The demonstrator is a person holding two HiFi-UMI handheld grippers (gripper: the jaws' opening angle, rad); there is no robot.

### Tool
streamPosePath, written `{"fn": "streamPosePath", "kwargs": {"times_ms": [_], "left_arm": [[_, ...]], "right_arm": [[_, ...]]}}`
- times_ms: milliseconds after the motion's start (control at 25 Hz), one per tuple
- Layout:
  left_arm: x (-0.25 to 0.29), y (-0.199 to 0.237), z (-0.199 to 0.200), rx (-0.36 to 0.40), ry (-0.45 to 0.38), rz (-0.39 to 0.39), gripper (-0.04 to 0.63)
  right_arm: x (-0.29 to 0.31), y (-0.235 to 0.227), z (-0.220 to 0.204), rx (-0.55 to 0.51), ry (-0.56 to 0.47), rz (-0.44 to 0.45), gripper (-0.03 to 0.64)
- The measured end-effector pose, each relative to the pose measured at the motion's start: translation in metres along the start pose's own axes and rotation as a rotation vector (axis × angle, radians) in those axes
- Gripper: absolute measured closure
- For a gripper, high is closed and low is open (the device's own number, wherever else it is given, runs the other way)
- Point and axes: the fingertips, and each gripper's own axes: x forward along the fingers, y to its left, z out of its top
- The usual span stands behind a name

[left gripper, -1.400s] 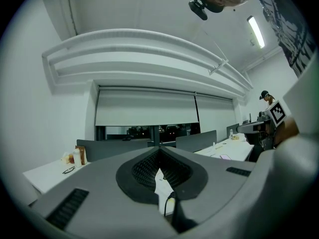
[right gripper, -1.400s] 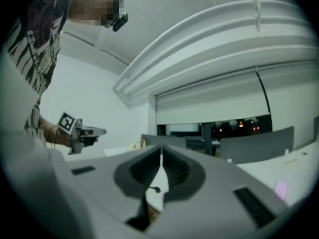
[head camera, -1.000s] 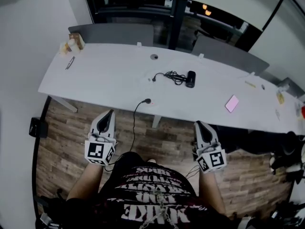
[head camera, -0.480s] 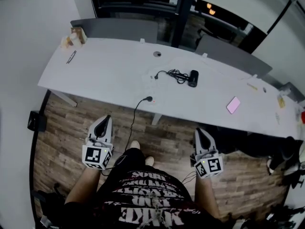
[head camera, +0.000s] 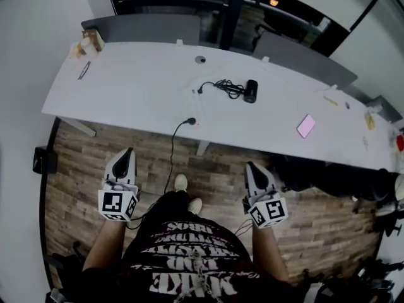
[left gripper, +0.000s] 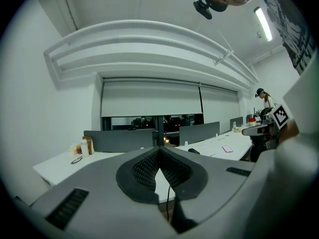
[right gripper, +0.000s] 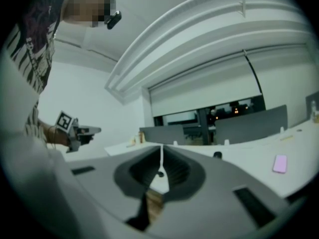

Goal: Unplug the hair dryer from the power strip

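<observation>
The black hair dryer (head camera: pixel 251 90) lies on the white table (head camera: pixel 126 93), its cord (head camera: pixel 222 86) bunched to its left. A black plug (head camera: pixel 190 121) sits near the table's front edge, and its cable (head camera: pixel 172 156) hangs to the floor. I cannot make out a power strip against the white top. Both grippers hang over the wooden floor, well short of the table. The left gripper (head camera: pixel 128 152) is shut and empty, its pads meeting in the left gripper view (left gripper: pixel 159 156). The right gripper (head camera: pixel 250 167) is also shut and empty (right gripper: pixel 161 153).
A pink phone (head camera: pixel 306 125) lies at the table's right. Glasses (head camera: pixel 84 71) and bottles (head camera: pixel 85 43) are at the far left corner. Grey dividers (head camera: pixel 142 27) line the back edge. The person's feet (head camera: pixel 181 183) stand between the grippers. A black box (head camera: pixel 41 160) sits on the floor at left.
Both grippers have sunk and drawn back from the table toward the person's body. Their jaws stay shut. The dryer and plug have not moved.
</observation>
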Motion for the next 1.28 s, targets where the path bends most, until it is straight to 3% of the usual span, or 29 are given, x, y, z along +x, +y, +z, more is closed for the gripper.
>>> {"fn": "streamPosePath", "kwargs": {"times_ms": [640,1280], "left_arm": [[0.044,-0.045,0.023,0.042,-0.052,-0.134,0.572],[0.114,0.0,0.026,0.011,-0.029,-0.14,0.572]], "right_arm": [[-0.031,-0.029,0.013,0.021,-0.054,-0.096,0.581],[0.054,-0.041,0.045,-0.024,-0.026,-0.074,0.581]]}}
